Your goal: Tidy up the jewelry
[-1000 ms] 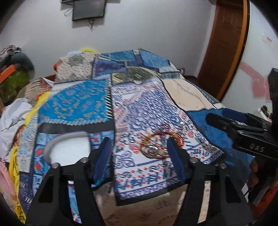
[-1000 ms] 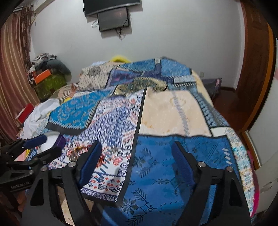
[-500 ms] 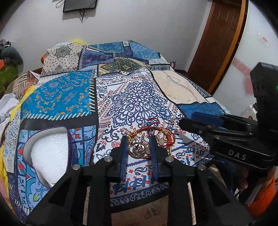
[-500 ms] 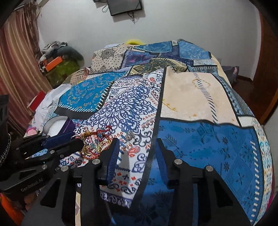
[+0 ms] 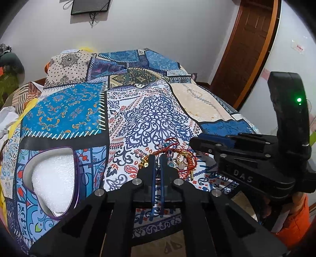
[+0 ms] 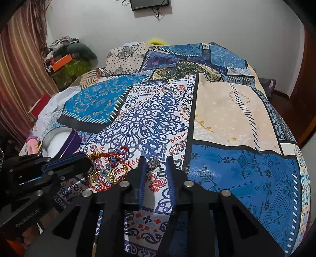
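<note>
The jewelry pile (image 5: 173, 158) lies low centre of the left view on the patterned bedspread (image 5: 150, 122); the open box (image 5: 53, 174) at lower left holds nothing yet. The left gripper (image 5: 157, 164) has just pinched shut on a small silver piece (image 5: 157, 167); the right gripper (image 6: 155, 170), jaws narrow and just closing, straddles a silver earring (image 6: 154, 164), contact unclear; sorting has barely begun.

Left gripper (image 5: 157, 158) pitched downward, fingers just drawn nearly together; right gripper (image 6: 156, 168) angled down beside it, fingers closing, a narrow gap left between them

A home bedroom: patchwork-covered bed (image 6: 227, 110), wall-mounted television (image 6: 150, 4), wooden door (image 5: 248, 49).
</note>
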A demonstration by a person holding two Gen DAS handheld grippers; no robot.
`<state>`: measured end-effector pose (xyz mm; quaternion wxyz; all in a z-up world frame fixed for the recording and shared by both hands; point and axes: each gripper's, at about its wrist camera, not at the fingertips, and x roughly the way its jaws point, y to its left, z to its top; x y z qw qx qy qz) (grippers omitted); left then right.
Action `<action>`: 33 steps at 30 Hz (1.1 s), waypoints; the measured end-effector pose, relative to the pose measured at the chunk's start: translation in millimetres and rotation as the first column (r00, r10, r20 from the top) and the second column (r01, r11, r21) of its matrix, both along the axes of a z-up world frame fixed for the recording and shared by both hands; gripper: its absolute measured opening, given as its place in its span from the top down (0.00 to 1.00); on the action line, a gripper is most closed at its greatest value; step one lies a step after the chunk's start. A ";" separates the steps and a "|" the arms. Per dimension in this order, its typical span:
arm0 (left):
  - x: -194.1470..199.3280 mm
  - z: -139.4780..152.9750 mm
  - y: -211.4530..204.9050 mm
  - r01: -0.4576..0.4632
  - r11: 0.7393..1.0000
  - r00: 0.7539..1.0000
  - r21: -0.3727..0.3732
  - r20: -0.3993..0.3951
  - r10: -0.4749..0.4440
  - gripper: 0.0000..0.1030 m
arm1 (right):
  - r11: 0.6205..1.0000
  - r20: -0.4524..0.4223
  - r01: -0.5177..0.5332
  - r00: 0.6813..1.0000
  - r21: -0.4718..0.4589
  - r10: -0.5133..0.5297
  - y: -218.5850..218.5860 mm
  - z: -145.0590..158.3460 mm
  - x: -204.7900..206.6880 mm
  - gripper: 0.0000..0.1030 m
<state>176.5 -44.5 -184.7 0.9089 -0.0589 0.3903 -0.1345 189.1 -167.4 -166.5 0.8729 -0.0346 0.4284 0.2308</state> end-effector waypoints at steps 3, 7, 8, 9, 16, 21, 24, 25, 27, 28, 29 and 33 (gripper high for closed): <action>-0.7 3.3 -0.9 0.000 1.000 1.000 0.000 0.010 0.000 0.98 | 1.000 0.005 0.000 1.000 0.001 0.000 -1.3 -0.3 -0.2 0.92; -2.9 10.6 -1.2 -0.004 1.000 0.999 0.006 0.032 0.004 0.98 | 1.000 0.010 0.008 1.000 0.014 -0.008 -3.3 2.0 -0.9 0.93; -3.7 12.8 -1.0 -0.005 1.000 0.999 0.006 0.038 0.005 0.98 | 1.000 0.015 0.017 1.000 0.016 -0.018 -4.7 3.4 -1.7 0.93; -5.1 14.5 -0.8 -0.007 1.000 0.999 0.005 0.043 0.007 0.98 | 1.000 0.017 0.023 1.000 0.020 -0.023 -5.3 4.9 -2.3 0.93; -15.1 35.5 3.3 -0.028 1.000 0.995 0.006 0.094 0.027 0.98 | 0.998 0.043 0.029 0.999 0.048 -0.031 -8.3 20.4 -13.4 0.93; -25.6 51.2 10.5 -0.050 0.999 0.990 0.008 0.134 0.049 0.98 | 0.998 0.079 0.032 0.996 0.059 -0.036 -7.4 38.4 -22.1 0.93; -33.0 60.0 17.7 -0.069 0.998 0.985 0.007 0.157 0.067 0.98 | 0.997 0.110 0.028 0.993 0.067 -0.036 -5.2 52.4 -28.4 0.93; -35.5 63.1 20.5 -0.076 0.997 0.984 0.005 0.164 0.075 0.98 | 0.997 0.120 0.026 0.992 0.070 -0.034 -3.5 56.9 -30.4 0.93; -40.5 68.5 27.1 -0.094 0.996 0.980 0.002 0.177 0.092 0.98 | 0.997 0.138 0.022 0.990 0.074 -0.032 0.6 64.6 -34.6 0.93; -42.7 70.8 30.7 -0.099 0.995 0.978 0.003 0.182 0.097 0.98 | 0.997 0.150 0.016 0.988 0.077 -0.028 3.7 69.5 -37.2 0.93; -44.8 73.2 34.7 -0.107 0.994 0.977 0.001 0.187 0.105 0.98 | 0.997 0.157 0.013 0.987 0.079 -0.025 6.3 72.6 -39.2 0.93; -55.8 81.6 50.6 -0.139 0.990 0.968 0.002 0.211 0.136 0.98 | 0.996 0.188 -0.004 0.982 0.086 -0.012 18.6 84.3 -50.6 0.93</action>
